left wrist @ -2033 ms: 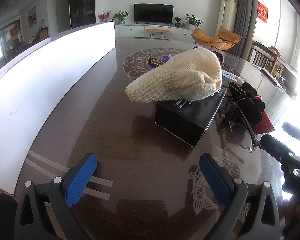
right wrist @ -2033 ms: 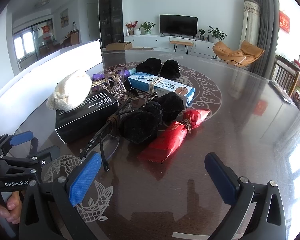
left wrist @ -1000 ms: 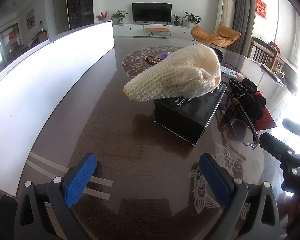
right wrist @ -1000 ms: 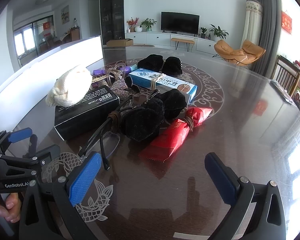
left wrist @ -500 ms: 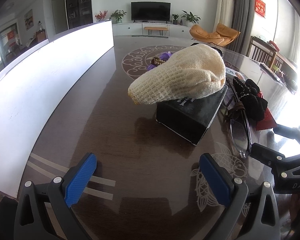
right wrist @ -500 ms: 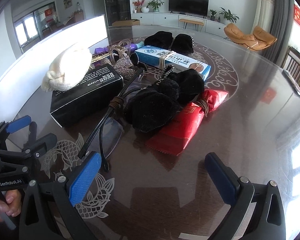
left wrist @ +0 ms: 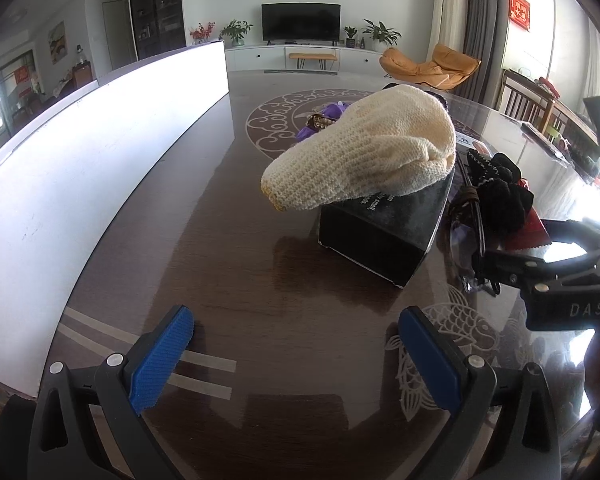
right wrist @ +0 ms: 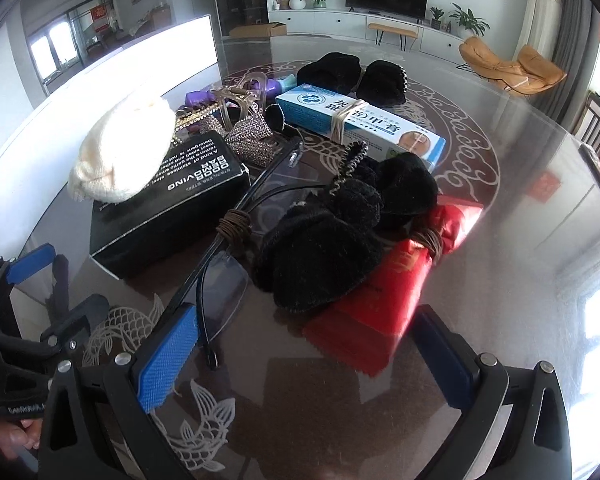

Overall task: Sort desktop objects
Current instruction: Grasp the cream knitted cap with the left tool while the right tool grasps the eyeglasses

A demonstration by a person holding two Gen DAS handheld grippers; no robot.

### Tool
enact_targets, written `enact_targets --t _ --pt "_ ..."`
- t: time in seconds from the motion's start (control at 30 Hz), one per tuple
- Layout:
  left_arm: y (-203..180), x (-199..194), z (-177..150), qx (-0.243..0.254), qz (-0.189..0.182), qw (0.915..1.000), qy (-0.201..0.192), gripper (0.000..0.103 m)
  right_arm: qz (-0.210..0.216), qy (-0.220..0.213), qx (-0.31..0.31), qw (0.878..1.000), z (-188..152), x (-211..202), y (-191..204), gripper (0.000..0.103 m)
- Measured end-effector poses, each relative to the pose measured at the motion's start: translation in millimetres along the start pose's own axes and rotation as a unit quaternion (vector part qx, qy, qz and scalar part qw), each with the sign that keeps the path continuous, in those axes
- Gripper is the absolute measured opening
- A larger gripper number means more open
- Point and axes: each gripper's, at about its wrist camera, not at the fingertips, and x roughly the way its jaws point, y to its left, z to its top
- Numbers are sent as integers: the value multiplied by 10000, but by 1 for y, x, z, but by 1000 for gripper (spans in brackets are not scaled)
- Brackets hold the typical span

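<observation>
A cream knitted hat (left wrist: 364, 152) lies on a black box (left wrist: 384, 228) on the dark glass table; both also show in the right wrist view, the hat (right wrist: 124, 148) on the box (right wrist: 168, 208). Eyeglasses (right wrist: 216, 256) lie beside the box, next to a black fuzzy bundle (right wrist: 332, 240) resting on a red packet (right wrist: 384, 300). A blue and white carton (right wrist: 360, 124) lies behind them. My left gripper (left wrist: 296, 356) is open and empty in front of the box. My right gripper (right wrist: 304, 364) is open and empty, low over the glasses and red packet.
A long white panel (left wrist: 80, 152) runs along the table's left side. Sparkly hair clips (right wrist: 248, 128), a purple item (right wrist: 198, 98) and two more black pouches (right wrist: 352, 74) lie at the back. The right gripper's body (left wrist: 556, 280) shows at the left view's right edge.
My right gripper has moved forward and down toward the glasses, black bundle and red packet. My left gripper has stayed nearly still. Both remain open.
</observation>
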Motion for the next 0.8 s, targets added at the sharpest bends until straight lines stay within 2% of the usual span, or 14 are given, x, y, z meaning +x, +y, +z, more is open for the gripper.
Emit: enact_targets --t 0.23,0.37,0.7,0.8 --pt "3 -1 -1 -37 39 10000 -16 103 -8 -70 8 10000 34 22 5 103" --pt "7 -2 0 -72 63 10000 17 103 8 6 -63 10000 40 26 5 103" --pt "14 0 2 -164 143 9998 1 103 155 30 -250 9996 -6 -5 -27 103" --pt "14 0 2 -154 130 9998 -17 103 214 242 -291 9991 -9 -9 -38 103"
